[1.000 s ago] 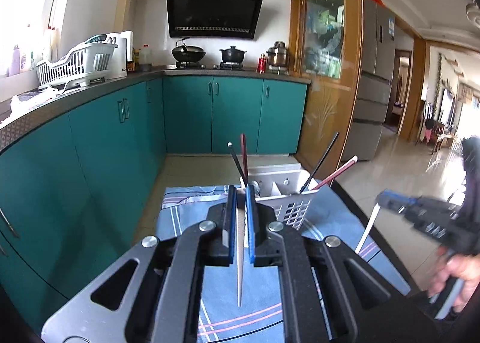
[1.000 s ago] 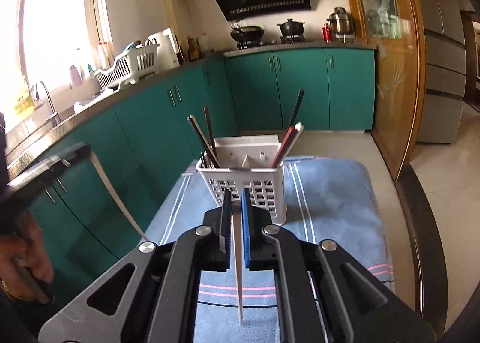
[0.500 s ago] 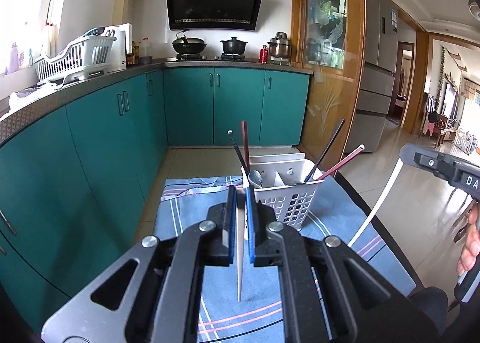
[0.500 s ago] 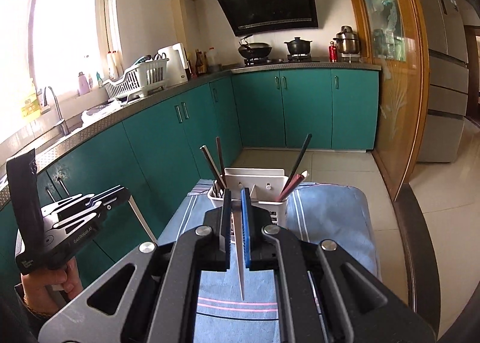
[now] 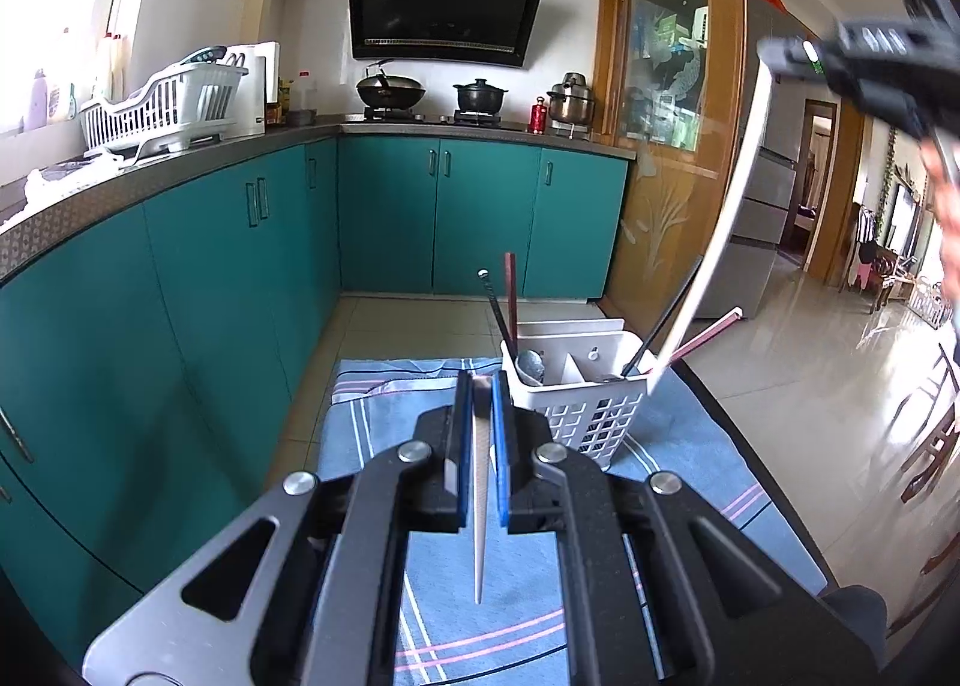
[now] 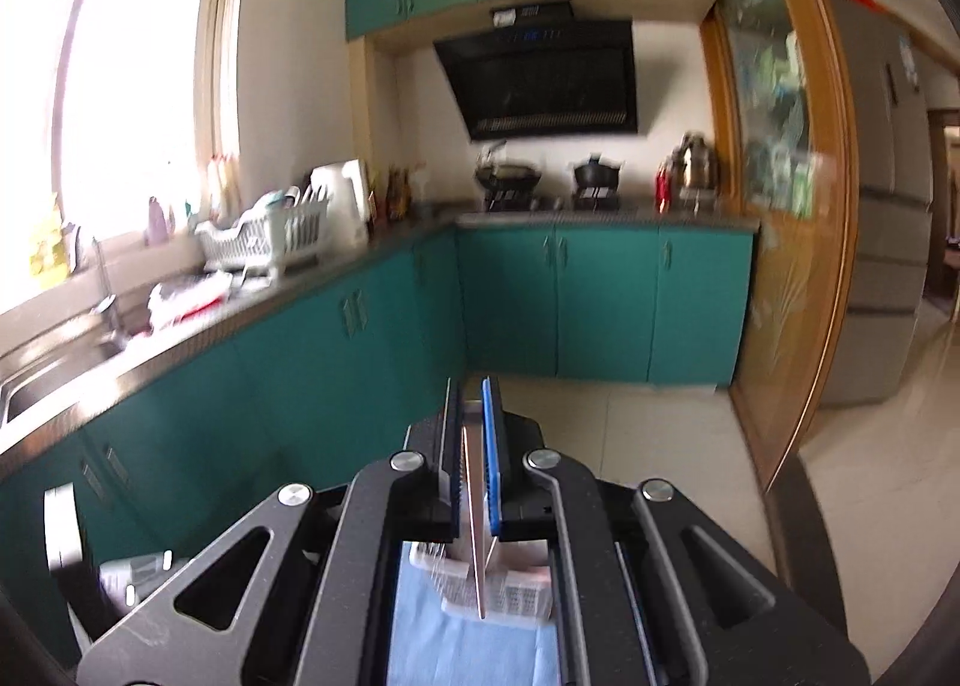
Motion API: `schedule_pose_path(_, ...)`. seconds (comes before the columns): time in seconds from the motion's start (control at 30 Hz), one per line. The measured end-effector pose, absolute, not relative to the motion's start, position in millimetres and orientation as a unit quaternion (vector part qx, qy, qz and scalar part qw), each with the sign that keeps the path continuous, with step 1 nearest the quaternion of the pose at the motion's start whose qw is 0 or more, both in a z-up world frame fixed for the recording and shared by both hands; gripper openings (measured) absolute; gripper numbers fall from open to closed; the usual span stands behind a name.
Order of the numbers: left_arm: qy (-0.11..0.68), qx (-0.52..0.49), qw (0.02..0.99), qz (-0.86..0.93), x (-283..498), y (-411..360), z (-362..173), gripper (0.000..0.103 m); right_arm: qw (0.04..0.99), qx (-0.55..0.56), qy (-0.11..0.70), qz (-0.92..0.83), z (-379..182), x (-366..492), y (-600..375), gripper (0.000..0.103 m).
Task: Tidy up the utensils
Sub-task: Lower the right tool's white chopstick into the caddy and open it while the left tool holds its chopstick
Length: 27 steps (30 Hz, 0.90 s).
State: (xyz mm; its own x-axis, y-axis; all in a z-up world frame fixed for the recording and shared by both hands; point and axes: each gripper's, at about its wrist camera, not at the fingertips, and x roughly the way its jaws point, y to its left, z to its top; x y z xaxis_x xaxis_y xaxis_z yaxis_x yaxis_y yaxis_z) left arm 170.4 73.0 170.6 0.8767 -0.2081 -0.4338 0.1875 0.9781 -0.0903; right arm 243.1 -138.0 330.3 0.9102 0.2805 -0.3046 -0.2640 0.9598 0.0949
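Observation:
A white slotted utensil basket (image 5: 579, 392) stands on a blue striped cloth (image 5: 384, 422); it holds dark chopsticks, a reddish chopstick and a metal spoon. My left gripper (image 5: 479, 386) is shut on a white chopstick (image 5: 478, 500), just left of the basket. My right gripper (image 6: 471, 404) is shut on another white chopstick (image 6: 477, 536). In the left wrist view the right gripper (image 5: 780, 53) is high at the upper right, and its chopstick (image 5: 714, 242) slants down with its tip at the basket's right rim. The basket (image 6: 510, 590) shows below the right gripper.
The cloth lies on a dark table whose right edge (image 5: 762, 470) borders open tiled floor. Teal cabinets (image 5: 240, 278) run along the left and back. A dish rack (image 5: 162, 104) and pots stand on the counter.
The right gripper has risen high and tilted, swinging its white chopstick over so the tip reaches the basket's right rim. The left gripper has held nearly still with its chopstick.

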Motion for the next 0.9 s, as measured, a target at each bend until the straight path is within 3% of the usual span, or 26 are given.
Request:
schedule_pose_path(0.2,0.229,-0.028,0.968,-0.098,172.2,78.0,168.1,0.006,0.987,0.016,0.136,0.088,329.2,289.6,-139.5,0.006)
schedule_pose_path(0.5,0.231,-0.033,0.968,-0.098,175.4,79.5,166.4,0.006,0.965,0.081,0.24,0.071,224.1,350.9,-166.0,0.007)
schedule_pose_path(0.53,0.23,-0.035,0.968,-0.098,175.6,79.6,166.4,0.006,0.964,0.085,0.24,0.072,219.3,347.5,-168.1,0.016)
schedule_pose_path(0.57,0.23,-0.035,0.967,-0.098,175.9,79.5,166.3,0.006,0.965,0.087,0.236,0.072,218.1,343.6,-169.1,0.044)
schedule_pose_path(0.63,0.23,-0.037,0.968,-0.098,176.7,79.1,166.0,0.006,0.971,0.093,0.208,0.069,219.9,324.0,-176.3,0.077)
schedule_pose_path(0.73,0.229,-0.041,0.968,-0.096,176.5,78.6,164.8,0.006,0.98,0.104,0.149,0.076,219.8,275.0,-190.2,0.085)
schedule_pose_path(0.83,0.223,-0.049,0.967,-0.116,170.6,75.8,169.1,0.006,0.986,0.12,0.078,0.081,193.9,211.1,-207.9,0.1)
schedule_pose_path(0.9,0.213,-0.046,0.969,-0.121,164.3,72.6,175.6,0.006,0.988,0.115,0.06,0.084,160.2,178.9,-213.7,0.1)
